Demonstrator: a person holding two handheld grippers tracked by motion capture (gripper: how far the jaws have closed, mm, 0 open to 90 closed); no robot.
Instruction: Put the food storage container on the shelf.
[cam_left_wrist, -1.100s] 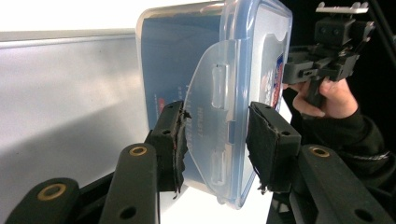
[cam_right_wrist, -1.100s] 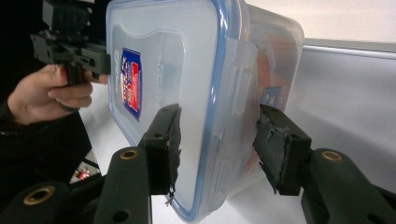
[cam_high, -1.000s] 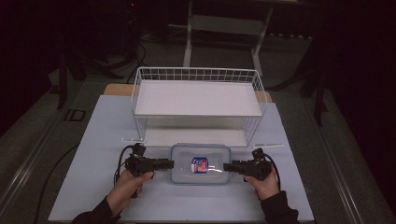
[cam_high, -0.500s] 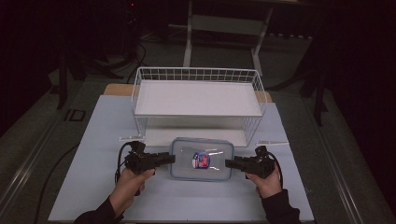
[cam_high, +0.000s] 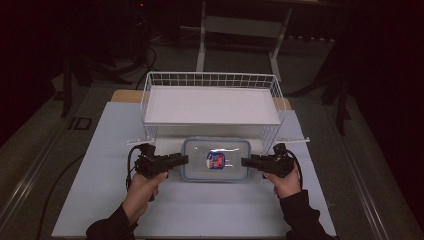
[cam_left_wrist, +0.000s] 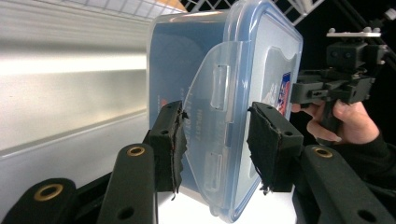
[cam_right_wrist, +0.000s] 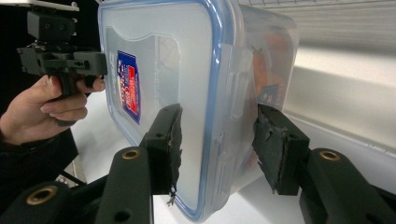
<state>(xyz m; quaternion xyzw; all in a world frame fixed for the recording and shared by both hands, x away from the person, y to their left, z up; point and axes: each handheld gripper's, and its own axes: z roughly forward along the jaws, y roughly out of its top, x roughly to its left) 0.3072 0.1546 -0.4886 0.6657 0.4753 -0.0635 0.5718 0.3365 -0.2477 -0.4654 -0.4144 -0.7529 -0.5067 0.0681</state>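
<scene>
Container: a clear plastic container (cam_high: 216, 160) with a blue-rimmed lid lies flat on the white table (cam_high: 100, 150), just in front of the wire basket (cam_high: 210, 102), between the two grippers.
Label: a red and blue sticker (cam_high: 216, 160) sits on the lid, near its middle.
Left gripper: the left gripper (cam_high: 176, 160) is at the left short end of the container. In the left gripper view its jaws are spread, one on each side of the end latch (cam_left_wrist: 219, 116). The pads (cam_left_wrist: 170, 140) are close to the plastic, but whether they touch it I cannot tell.
Right gripper: the right gripper (cam_high: 250, 162) is at the right short end. In the right gripper view its jaws are also spread around the edge of the container (cam_right_wrist: 210, 116), one over the lid and one at the underside. Contact is not clear.
Left hand: the left hand (cam_high: 142, 187) holds the handle of its gripper from below.
Right hand: the right hand (cam_high: 286, 182) does the same on its side.
Basket: white wire, with a flat white board inside it, standing on the far part of the table.
Surroundings: dark floor with metal legs behind the table.
</scene>
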